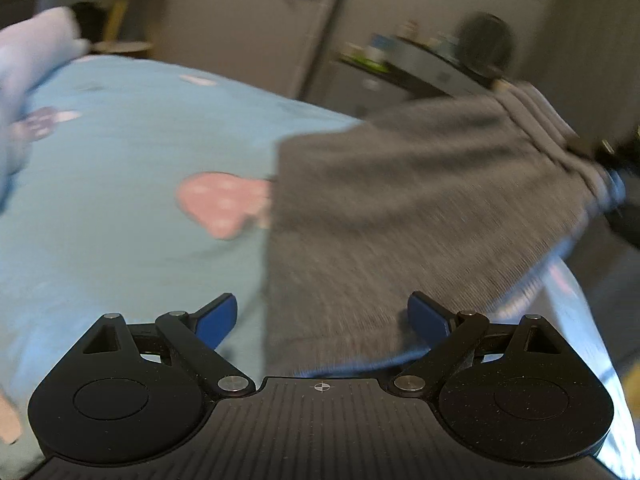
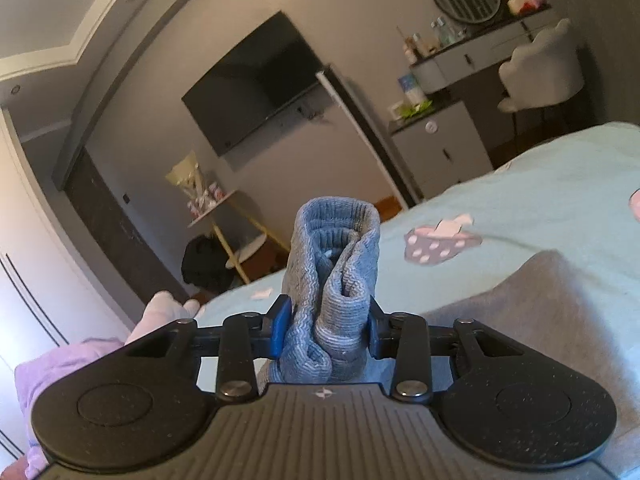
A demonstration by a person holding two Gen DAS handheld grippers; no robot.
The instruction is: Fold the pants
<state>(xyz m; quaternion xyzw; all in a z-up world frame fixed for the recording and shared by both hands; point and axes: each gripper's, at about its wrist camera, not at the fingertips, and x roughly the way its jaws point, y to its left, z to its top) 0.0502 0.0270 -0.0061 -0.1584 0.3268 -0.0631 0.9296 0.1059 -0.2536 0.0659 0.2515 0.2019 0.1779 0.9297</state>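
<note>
The right tool is pinching a bunched, ribbed band of the grey pants, probably the waistband or a cuff, with the blue pads pressed against the knit from both sides so the fabric stands up in a roll between them. The rest of the garment trails off to the right and lies on the bed, whose light blue sheet carries pink mushroom prints. From the left wrist view, the pants stretch as a broad grey panel from just ahead of the left tool up to the far right, where the cloth is lifted off the sheet (the frame is blurred there, so the grip itself is hard to read). The left tool is spread wide and holds nothing, likely poised to take the near edge so both ends can be carried over together.
</note>
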